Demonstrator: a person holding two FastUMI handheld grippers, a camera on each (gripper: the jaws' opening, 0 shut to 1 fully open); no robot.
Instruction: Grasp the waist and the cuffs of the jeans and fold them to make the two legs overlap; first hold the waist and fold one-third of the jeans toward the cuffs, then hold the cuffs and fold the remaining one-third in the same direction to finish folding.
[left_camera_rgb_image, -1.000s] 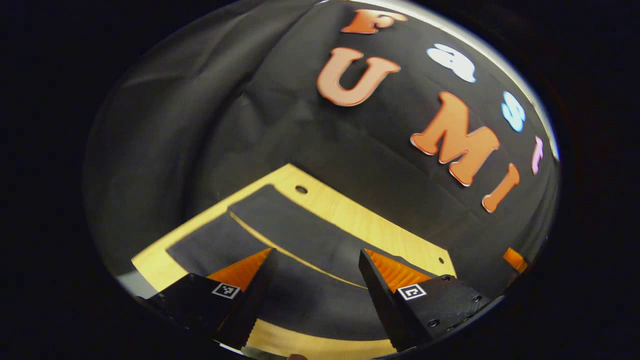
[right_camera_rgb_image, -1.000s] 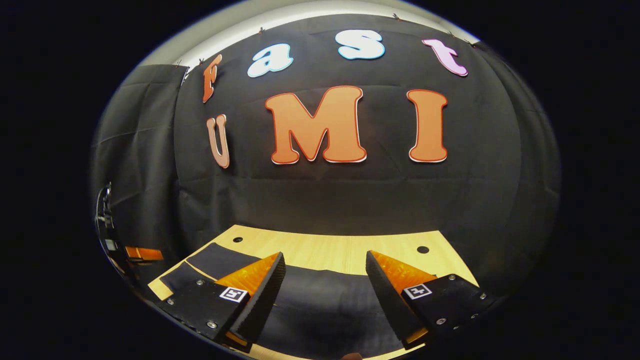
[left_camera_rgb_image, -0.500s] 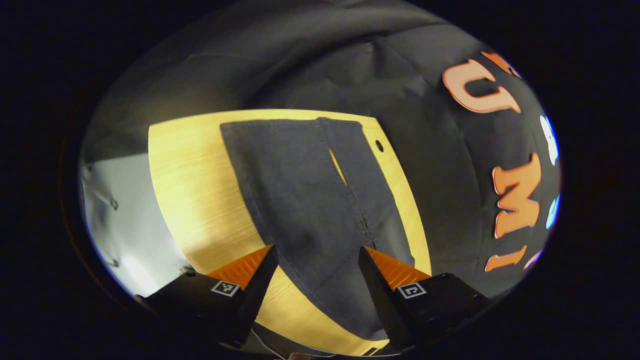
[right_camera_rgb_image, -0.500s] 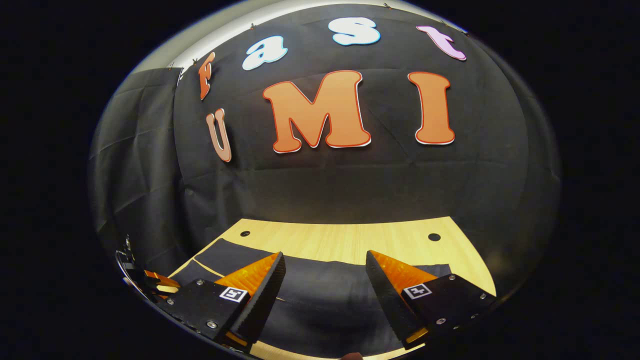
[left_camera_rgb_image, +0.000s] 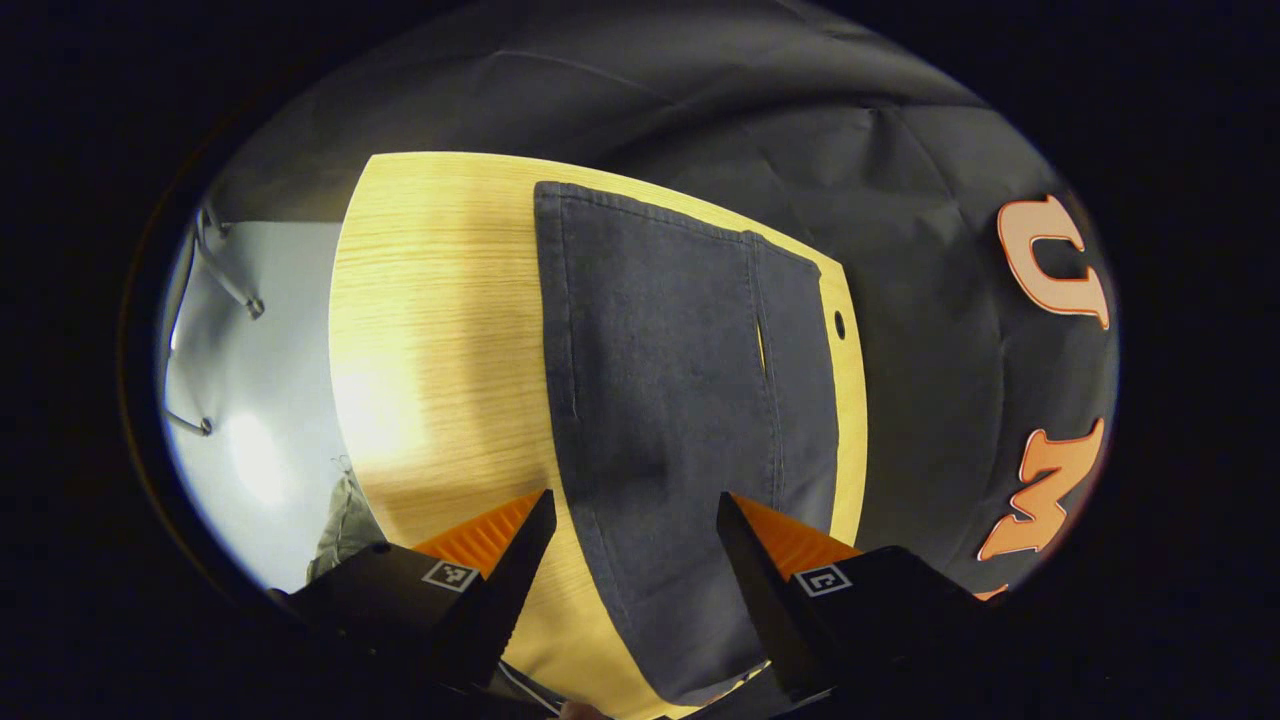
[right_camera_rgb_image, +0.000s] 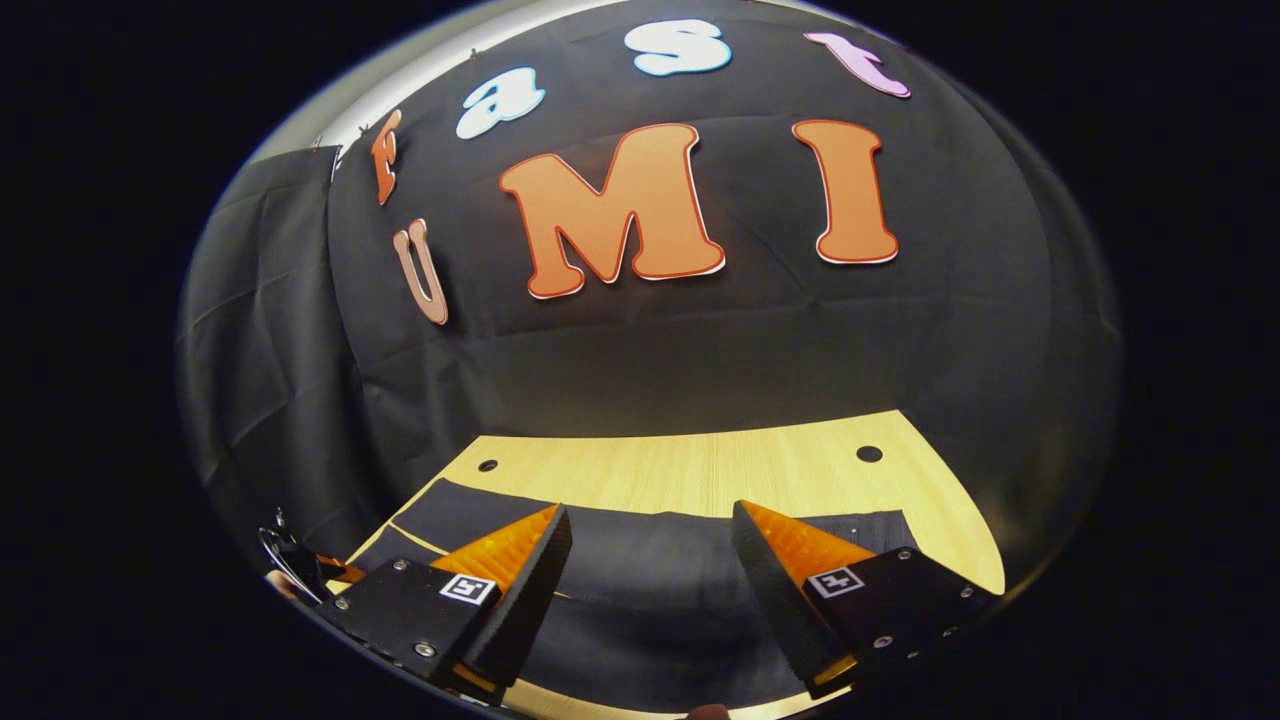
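Dark jeans (left_camera_rgb_image: 660, 400) lie flat on the light wooden table (left_camera_rgb_image: 440, 330), the two legs side by side with a thin gap of wood between them. My left gripper (left_camera_rgb_image: 630, 510) hovers open above the near end of the jeans, close to their left edge, nothing between its fingers. In the right gripper view the jeans (right_camera_rgb_image: 640, 590) spread across the table (right_camera_rgb_image: 720, 470) under my right gripper (right_camera_rgb_image: 650, 520), which is open and holds nothing. At the far left edge of that view, part of the other gripper (right_camera_rgb_image: 300, 575) shows.
The table has small round holes near its far corners (right_camera_rgb_image: 869, 453) (left_camera_rgb_image: 838, 324). Black cloth walls stand close behind the table. A pale floor (left_camera_rgb_image: 250, 400) lies beyond the table's left edge in the left gripper view. Bare wood runs along the far side.
The left gripper has swung round and tipped down, so its view now runs along the jeans' length. The right gripper has tilted slightly downward. Both stay open.
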